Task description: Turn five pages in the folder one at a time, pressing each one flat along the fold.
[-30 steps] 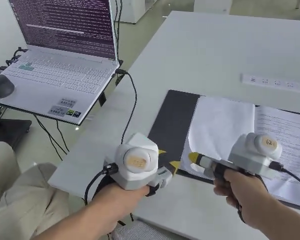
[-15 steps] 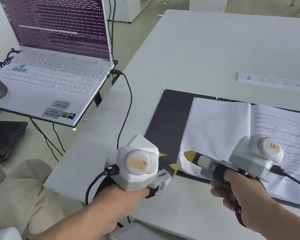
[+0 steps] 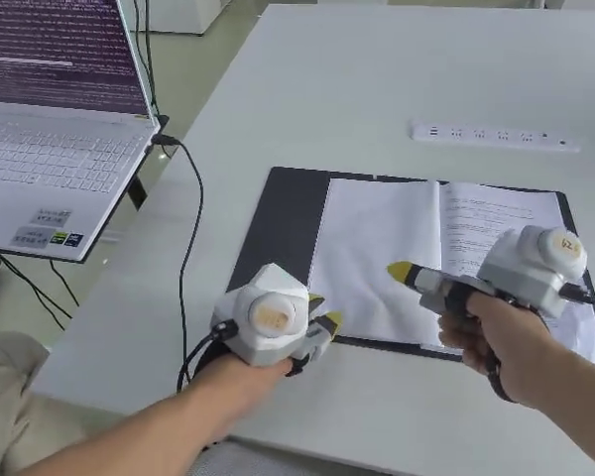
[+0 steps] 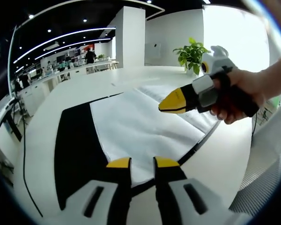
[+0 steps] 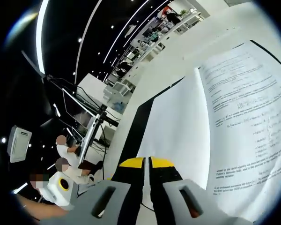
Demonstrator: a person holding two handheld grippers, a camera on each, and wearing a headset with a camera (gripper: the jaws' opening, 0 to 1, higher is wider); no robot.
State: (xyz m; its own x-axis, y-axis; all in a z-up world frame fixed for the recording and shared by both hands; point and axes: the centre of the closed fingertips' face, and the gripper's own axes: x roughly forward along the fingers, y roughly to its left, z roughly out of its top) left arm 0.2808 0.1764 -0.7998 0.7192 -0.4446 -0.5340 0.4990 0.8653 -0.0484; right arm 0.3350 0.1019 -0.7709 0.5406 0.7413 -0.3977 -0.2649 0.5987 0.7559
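Two hand-held grippers at a white table (image 3: 377,69). The folder (image 3: 283,213) lies open along the table's near edge, with a blank sheet (image 3: 377,248) left of the fold and a printed page (image 3: 486,218) right of it. Left gripper (image 3: 324,310): jaws slightly parted and empty, at the folder's near-left corner. Right gripper (image 3: 399,270): jaws pressed together on nothing, over the blank sheet. A power strip (image 3: 496,136) lies toward the far edge, and a laptop (image 3: 50,149) sits beyond the left edge. Room: open-plan office with ceiling light strips and a potted plant (image 4: 191,52).
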